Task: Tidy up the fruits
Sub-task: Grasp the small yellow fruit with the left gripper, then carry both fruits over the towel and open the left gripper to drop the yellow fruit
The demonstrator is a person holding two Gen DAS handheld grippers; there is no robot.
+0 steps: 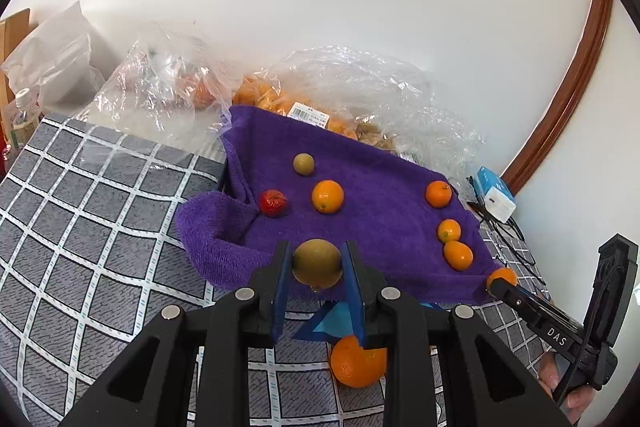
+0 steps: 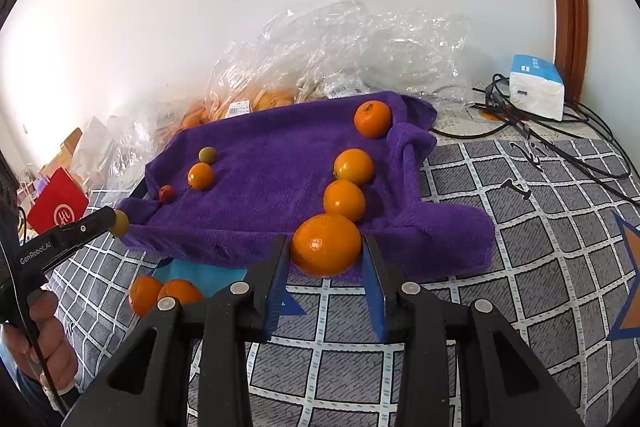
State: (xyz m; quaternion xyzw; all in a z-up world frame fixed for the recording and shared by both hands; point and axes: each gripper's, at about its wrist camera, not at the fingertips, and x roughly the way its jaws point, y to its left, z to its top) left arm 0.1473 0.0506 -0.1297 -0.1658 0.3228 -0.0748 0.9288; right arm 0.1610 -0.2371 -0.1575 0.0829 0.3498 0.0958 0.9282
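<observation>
The left gripper is clamped on a green-brown fruit, held over the near edge of the purple towel; the fruit's sides are covered by the blue pads. The right gripper is clamped on a large orange at the towel's near edge; whether it rests on the cloth cannot be told. On the towel lie three oranges in a row on the right, and a fourth orange, a red fruit and a small green fruit on the left. Two oranges on the checked cover are partly hidden behind the right gripper's body. Crumpled plastic bags behind the towel blur their contents.
</observation>
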